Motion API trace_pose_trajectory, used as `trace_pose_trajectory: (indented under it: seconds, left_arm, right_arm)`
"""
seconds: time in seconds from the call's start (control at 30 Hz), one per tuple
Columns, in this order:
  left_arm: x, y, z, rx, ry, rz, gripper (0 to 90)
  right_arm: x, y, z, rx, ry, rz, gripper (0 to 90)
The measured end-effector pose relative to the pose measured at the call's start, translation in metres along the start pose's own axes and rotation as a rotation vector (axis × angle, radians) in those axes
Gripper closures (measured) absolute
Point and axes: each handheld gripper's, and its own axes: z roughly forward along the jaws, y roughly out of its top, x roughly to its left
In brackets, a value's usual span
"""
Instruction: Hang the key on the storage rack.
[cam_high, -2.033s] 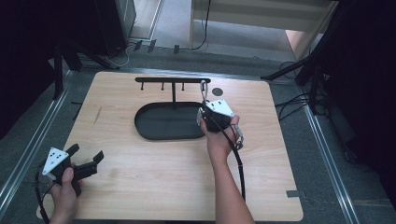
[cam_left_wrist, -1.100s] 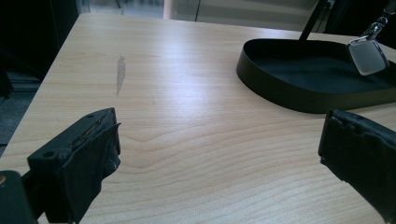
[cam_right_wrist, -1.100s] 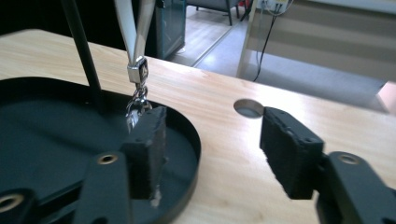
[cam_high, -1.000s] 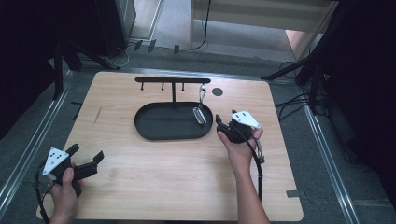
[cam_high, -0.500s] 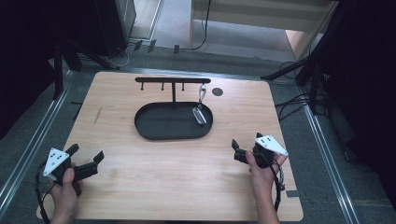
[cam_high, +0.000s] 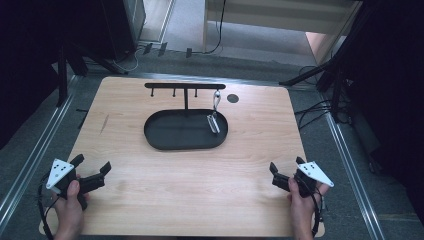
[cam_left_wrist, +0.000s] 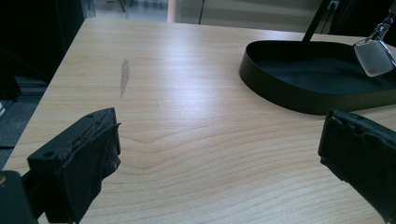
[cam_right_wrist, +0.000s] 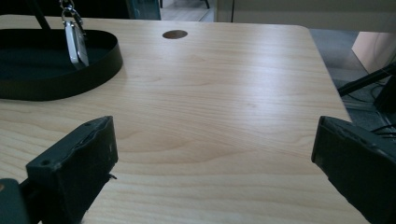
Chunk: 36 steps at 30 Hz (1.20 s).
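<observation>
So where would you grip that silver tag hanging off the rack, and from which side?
Grip the silver tag across its flat faces near its upper end, just under the chain, coming from the right gripper's side. It hangs from the rack and slants into the black tray, whose rim probably blocks a low approach.

From where I stand, nothing readable anywhere: no lettering, labels, brands or numbers on the worktop (cam_high: 150, 200), the black tray (cam_high: 165, 142) or the hanging tag (cam_high: 213, 123).
</observation>
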Motion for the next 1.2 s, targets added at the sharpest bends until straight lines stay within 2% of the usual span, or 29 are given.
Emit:
trace_pose_trajectory:
  seconds: [0.23, 0.5, 0.83, 0.9, 0.93, 0.97, 1.0, 1.03, 1.2]
  left_arm:
    - [0.0, 0.0, -0.001, -0.003, 0.003, 0.001, 0.0]
    - [-0.001, 0.0, -0.001, -0.003, 0.008, 0.007, 0.0]
    - [-0.002, 0.0, -0.001, -0.001, 0.013, 0.012, 0.0]
    - [-0.002, 0.0, -0.001, -0.001, 0.014, 0.014, 0.0]
    - [-0.002, 0.0, -0.001, -0.002, 0.015, 0.015, 0.0]
    - [-0.002, 0.0, -0.001, -0.002, 0.015, 0.015, 0.0]
    - [-0.003, 0.0, -0.001, -0.003, 0.017, 0.016, 0.0]
    - [-0.003, 0.0, -0.001, -0.003, 0.018, 0.016, 0.0]
    - [-0.003, -0.001, -0.001, -0.008, 0.021, 0.016, 0.0]
  right_arm:
    - [-0.016, -0.008, -0.019, -0.004, -0.022, 0.01, 0.1]
    - [-0.03, -0.02, -0.038, -0.03, -0.024, 0.018, 0.1]
    - [-0.043, -0.032, -0.052, -0.051, -0.042, 0.045, 0.1]
    - [-0.043, -0.033, -0.053, -0.051, -0.042, 0.03, 0.1]
    - [-0.042, -0.033, -0.053, -0.042, -0.05, 0.002, 0.1]
    - [-0.042, -0.033, -0.053, -0.042, -0.05, 0.002, 0.1]
    - [-0.04, -0.034, -0.055, -0.035, -0.066, -0.056, 0.1]
    - [-0.04, -0.034, -0.056, -0.035, -0.068, -0.066, 0.1]
    - [-0.041, -0.036, -0.059, -0.048, -0.069, -0.035, 0.2]
